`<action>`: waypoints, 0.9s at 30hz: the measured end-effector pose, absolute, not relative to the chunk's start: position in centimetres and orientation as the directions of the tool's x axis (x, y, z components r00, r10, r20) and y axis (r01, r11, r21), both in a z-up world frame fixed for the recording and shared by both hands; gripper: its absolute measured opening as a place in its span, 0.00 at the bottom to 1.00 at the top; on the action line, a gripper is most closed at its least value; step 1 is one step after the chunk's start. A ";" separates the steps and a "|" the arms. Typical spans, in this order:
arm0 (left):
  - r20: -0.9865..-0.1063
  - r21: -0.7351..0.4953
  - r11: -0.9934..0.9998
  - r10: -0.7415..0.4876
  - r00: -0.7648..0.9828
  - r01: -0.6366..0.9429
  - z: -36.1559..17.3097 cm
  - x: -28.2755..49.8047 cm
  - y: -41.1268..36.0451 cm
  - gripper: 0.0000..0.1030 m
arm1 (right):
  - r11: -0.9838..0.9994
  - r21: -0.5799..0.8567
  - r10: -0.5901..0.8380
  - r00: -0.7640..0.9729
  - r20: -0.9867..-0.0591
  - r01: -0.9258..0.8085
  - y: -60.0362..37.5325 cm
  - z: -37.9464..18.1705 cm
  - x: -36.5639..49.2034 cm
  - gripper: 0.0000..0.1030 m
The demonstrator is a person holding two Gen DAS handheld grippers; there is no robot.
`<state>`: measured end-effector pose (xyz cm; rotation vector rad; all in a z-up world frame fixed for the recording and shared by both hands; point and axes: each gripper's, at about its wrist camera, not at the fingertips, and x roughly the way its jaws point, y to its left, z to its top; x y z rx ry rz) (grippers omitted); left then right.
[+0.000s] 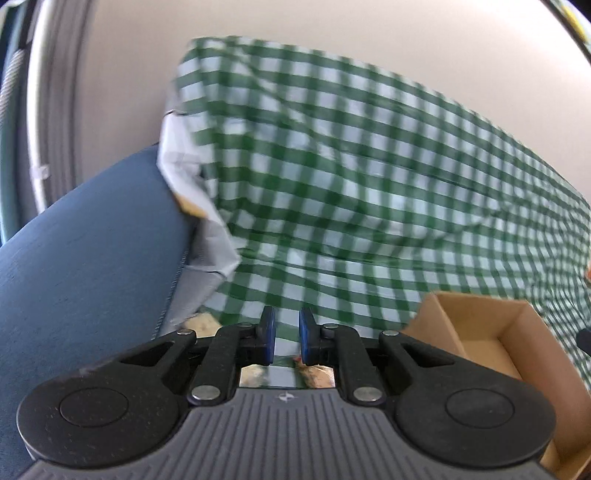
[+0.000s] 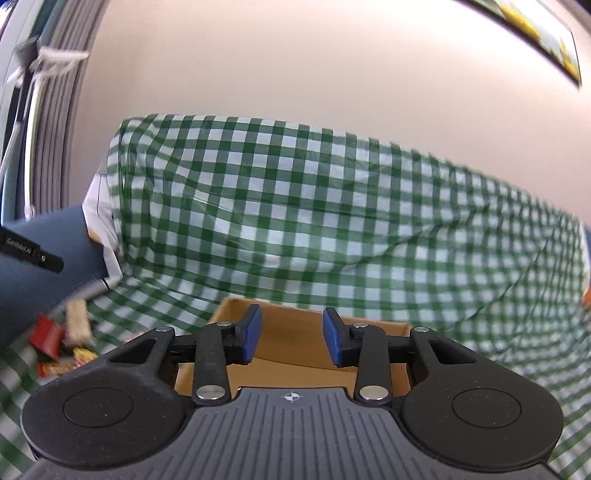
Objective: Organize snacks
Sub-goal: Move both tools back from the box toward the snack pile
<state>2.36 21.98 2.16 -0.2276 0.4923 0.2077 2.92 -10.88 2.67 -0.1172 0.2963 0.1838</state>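
Note:
An open cardboard box [image 2: 291, 332] sits on the green checked cloth [image 2: 295, 221], right under my right gripper [image 2: 291, 338]. The right gripper is open and empty above the box. The same box [image 1: 480, 332] shows at the right of the left wrist view. A pile of snack packets [image 2: 62, 343], red, yellow and beige, lies at the left of the right wrist view. My left gripper [image 1: 287, 338] has its blue pads a narrow gap apart, with nothing between them, above the cloth. A snack wrapper [image 1: 314, 374] shows just below its pads.
The checked cloth [image 1: 369, 184] drapes over a sofa back. A blue cushion or armrest [image 1: 85, 258] is at the left. White paper [image 1: 188, 166] sticks out from under the cloth edge. A plain wall and a framed picture [image 2: 539, 33] are behind.

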 end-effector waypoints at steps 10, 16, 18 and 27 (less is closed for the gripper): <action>-0.538 -0.209 0.907 0.206 0.818 -0.365 1.3 4.1 25.4 0.14 | 0.928 0.016 0.359 0.882 -0.304 -0.372 -3.5 2.3 4.7 0.37; -0.640 -0.205 0.871 0.226 0.734 -0.447 -0.6 5.5 27.3 0.14 | 0.891 0.018 0.423 0.814 -0.398 -0.454 0.9 -1.2 5.4 0.37; -0.685 -0.202 0.855 0.226 0.693 -0.478 -1.6 6.0 28.0 0.14 | 0.874 0.009 0.439 0.782 -0.443 -0.485 2.3 -2.5 5.4 0.37; -0.822 -0.130 0.835 0.212 0.529 -0.535 -5.6 8.1 29.1 0.31 | 0.853 0.074 0.445 0.646 -0.620 -0.517 6.7 -8.1 7.8 0.42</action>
